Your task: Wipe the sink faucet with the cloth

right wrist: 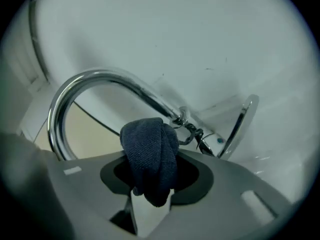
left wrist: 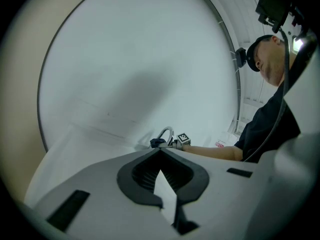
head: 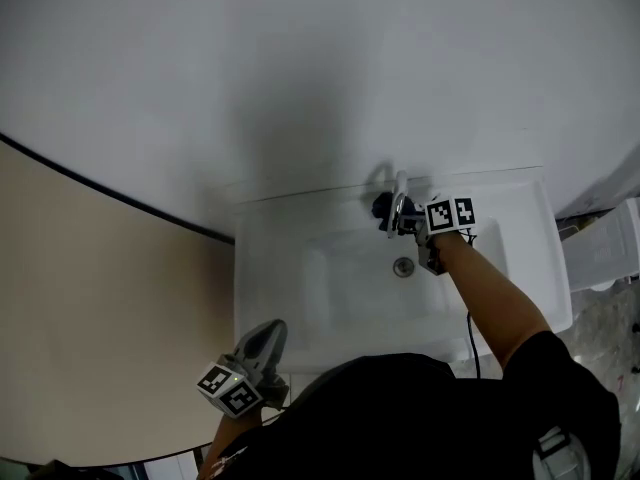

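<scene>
Right gripper view: right gripper [right wrist: 152, 170] fingers clamp dark cloth [right wrist: 150, 139], bunched by faucet [right wrist: 100, 79] spout; contact unclear. Left gripper [head: 268, 333] fingers closed, empty, at sink [head: 260, 298] front. Risk: small wad, so bare fingers may scrape chrome or knock lever [right wrist: 239, 126].

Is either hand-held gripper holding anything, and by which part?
The right hand-held gripper is shut on the dark blue cloth, clamped across its bunched middle, beside the faucet. The left hand-held gripper, jaws together, holds nothing.
</scene>
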A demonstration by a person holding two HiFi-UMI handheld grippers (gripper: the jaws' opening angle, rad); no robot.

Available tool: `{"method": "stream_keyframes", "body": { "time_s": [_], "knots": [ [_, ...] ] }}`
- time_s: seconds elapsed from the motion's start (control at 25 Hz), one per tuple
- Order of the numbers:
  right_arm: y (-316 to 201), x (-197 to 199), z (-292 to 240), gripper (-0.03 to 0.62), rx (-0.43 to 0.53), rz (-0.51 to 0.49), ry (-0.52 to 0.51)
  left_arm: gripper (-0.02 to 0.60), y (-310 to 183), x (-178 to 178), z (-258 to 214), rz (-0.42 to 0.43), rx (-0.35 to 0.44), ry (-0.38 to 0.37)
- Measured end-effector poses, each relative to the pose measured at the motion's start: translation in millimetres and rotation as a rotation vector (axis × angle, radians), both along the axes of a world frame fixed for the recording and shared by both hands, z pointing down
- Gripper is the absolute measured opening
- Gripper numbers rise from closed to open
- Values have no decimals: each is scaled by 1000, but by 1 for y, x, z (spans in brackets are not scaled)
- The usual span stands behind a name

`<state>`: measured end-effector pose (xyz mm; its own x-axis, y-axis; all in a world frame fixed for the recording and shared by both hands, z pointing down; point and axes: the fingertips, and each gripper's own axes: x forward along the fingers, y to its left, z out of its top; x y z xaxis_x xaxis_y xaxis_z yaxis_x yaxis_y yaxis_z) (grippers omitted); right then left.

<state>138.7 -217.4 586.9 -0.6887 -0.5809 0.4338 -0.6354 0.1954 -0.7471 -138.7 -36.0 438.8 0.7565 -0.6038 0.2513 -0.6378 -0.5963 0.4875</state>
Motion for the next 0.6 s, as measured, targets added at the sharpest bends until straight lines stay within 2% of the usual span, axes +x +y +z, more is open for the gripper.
{"method": "stream_keyframes", "body": {
  "time_s": [0.16,0.28,0.44,0.52,0.6],
  "knots": [
    [-26,9,-4,144,-76,129,-202,-9,-6,0,-1,-13,-7,-21],
    [-27,9,-9,144,-88,151,-258,-9,-7,-6,2,-19,-3,-9],
    [-27,10,-28,144,-9,124,-206,-9,-12,-12,3,-25,7,11],
    [-25,11,-47,144,87,79,-157,-9,-13,-12,2,-26,9,18],
    [-20,7,-69,144,233,-4,-57,-9,-12,-12,0,-24,8,25]
  ]
}}
